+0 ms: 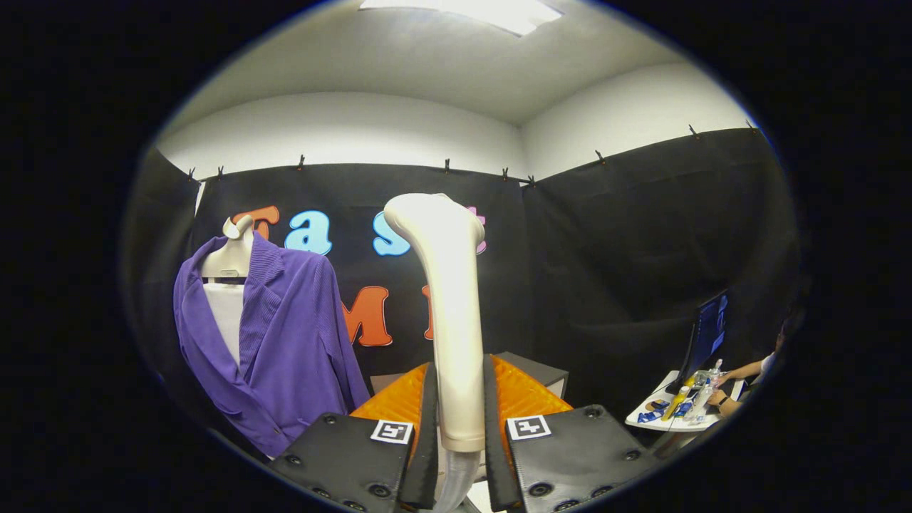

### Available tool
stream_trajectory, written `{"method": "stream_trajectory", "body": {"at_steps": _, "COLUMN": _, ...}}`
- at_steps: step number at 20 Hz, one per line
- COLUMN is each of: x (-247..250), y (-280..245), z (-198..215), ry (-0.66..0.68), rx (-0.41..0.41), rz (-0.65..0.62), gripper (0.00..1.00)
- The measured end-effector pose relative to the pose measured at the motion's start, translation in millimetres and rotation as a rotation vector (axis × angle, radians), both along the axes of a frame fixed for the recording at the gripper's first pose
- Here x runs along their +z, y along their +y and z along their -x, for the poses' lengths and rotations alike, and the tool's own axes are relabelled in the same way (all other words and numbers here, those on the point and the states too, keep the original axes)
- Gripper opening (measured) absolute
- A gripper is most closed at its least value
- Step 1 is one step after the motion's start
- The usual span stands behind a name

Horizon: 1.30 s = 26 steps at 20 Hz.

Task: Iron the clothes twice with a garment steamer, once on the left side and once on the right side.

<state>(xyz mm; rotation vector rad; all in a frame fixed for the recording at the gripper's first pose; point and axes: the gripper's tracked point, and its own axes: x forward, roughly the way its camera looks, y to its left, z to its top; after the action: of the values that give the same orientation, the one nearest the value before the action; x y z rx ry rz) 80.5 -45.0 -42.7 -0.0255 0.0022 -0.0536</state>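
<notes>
**Operator:** Report the position of the garment steamer [449,313].

**Technician:** The garment steamer stands upright between the fingers of the tongs [459,427]. Its handle is pinched from both sides, with a finger pressed flat on each. The long axis runs vertically, from the hose end below the fingers up to the head. The head bends at the top and appears to point forward and slightly left; the steam face is not visible.

**Operator:** Where is the garment?

**Technician:** The purple jacket [285,342] hangs on a white mannequin form [226,285], ahead of the tongs and well to their left, in front of the booth wall. Its long axis is also vertical, collar up and hem down. The front is open and faces the tongs at an angle. Steamer and jacket are well apart; no contact yet.

**Operator:** What does the coming move depend on?

**Technician:** Judged from this layout, the steamer must travel left and forward until the head meets the fabric, then stroke along the jacket's vertical axis. Neither side pass appears started.

**Operator:** Surroundings?

**Technician:** An orange quilted surface [527,392] lies just beyond the fingers. Far right, a person's hand [719,399] rests at a white counter [655,420] carrying a monitor [709,335] and small items.
</notes>
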Motion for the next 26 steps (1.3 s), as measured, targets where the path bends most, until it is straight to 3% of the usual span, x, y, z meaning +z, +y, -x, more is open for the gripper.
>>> {"method": "stream_trajectory", "body": {"at_steps": 9, "x": 10.7, "y": 20.9, "z": -27.9, "ry": -0.017, "rx": 0.047, "rz": -0.017, "gripper": 0.35}}
{"method": "stream_trajectory", "body": {"at_steps": 26, "x": -7.8, "y": 9.1, "z": -45.6, "ry": 0.021, "rx": 0.010, "rz": -0.038, "gripper": 0.35}}
